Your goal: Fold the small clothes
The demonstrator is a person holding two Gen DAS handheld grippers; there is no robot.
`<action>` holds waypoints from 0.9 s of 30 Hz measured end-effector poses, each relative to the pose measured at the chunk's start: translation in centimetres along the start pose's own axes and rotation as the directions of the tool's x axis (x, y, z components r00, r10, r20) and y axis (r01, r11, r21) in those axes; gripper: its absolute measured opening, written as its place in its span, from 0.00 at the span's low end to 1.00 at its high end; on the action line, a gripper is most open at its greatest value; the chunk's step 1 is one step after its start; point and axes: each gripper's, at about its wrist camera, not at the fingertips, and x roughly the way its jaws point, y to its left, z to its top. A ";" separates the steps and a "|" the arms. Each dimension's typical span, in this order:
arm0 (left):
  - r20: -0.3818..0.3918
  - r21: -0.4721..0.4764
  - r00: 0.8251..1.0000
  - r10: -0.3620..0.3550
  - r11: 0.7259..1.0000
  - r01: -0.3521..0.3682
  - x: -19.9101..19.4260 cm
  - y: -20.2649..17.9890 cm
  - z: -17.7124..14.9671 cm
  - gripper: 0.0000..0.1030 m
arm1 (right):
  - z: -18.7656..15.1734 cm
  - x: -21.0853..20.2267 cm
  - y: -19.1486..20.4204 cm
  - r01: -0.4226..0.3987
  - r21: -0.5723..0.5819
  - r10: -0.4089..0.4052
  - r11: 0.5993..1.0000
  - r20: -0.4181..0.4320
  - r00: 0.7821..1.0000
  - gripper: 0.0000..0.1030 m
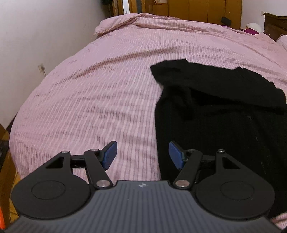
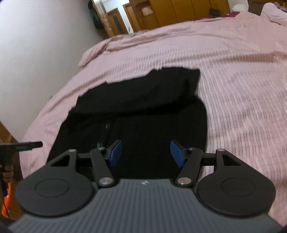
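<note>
A black garment [image 1: 224, 107] lies flat on the pink ribbed bedspread [image 1: 89, 89], with a folded-over layer across its far part. In the left wrist view my left gripper [image 1: 143, 154] is open and empty, over the garment's near left edge. In the right wrist view the same black garment [image 2: 143, 107] fills the middle, and my right gripper [image 2: 145, 152] is open and empty above its near part. The blue pads [image 2: 176, 155] hold nothing. Both views are blurred by motion.
The bed [image 2: 242, 80] is against a white wall [image 1: 35, 35] on the left. Wooden wardrobes [image 1: 197, 9] stand beyond the far end. A dark wooden headboard [image 1: 274, 25] and a pillow are at the far right. A black device [image 2: 18, 147] shows at the left edge.
</note>
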 end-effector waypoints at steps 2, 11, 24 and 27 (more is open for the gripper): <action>-0.007 -0.005 1.000 -0.022 1.000 0.022 -0.6 -0.3 -1.2 0.67 | -1.0 -0.1 0.3 0.018 -0.017 -0.018 1.000 -0.036 0.999 0.61; -0.058 0.079 0.995 -0.084 0.993 0.088 -0.9 -3.4 -5.0 0.67 | -3.2 -0.3 -1.3 0.104 0.033 -0.100 0.994 -0.092 0.991 0.61; -0.100 0.083 0.986 -0.136 0.986 0.144 -0.1 -3.4 -8.1 0.67 | -7.2 0.7 -1.5 0.051 0.107 -0.031 0.993 -0.184 0.982 0.60; -0.118 0.050 0.955 -0.270 0.959 0.278 0.3 -3.6 -8.5 0.67 | -7.3 0.8 -1.3 0.047 0.111 -0.025 0.993 -0.190 0.981 0.60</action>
